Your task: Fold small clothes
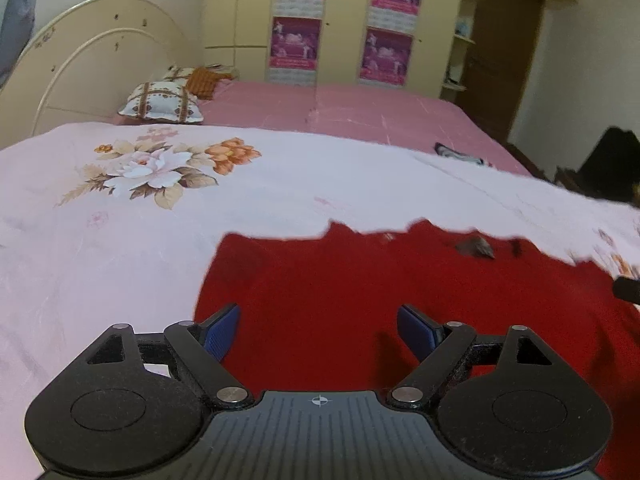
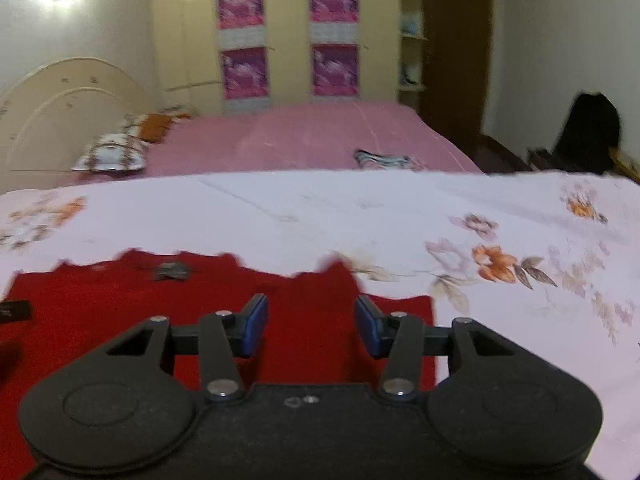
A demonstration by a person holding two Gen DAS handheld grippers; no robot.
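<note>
Red garment (image 1: 360, 312) lies spread flat on the floral sheet (image 1: 140, 208) that covers the near part of the bed, its jagged far edge running across both views. Left claw (image 1: 319, 330) hangs over the garment's left part, blue pads (image 1: 222, 332) spread wide with nothing between them but red cloth below. Right claw (image 2: 311, 326) sits over the garment's right edge, jaws partly apart and gripping nothing. A small dark patch (image 2: 172, 271) shows near the garment's far edge. Beyond, pink bedcover (image 1: 340, 112), a patterned pillow (image 1: 160, 104) by the headboard, posters (image 2: 240, 4) on the wardrobe
</note>
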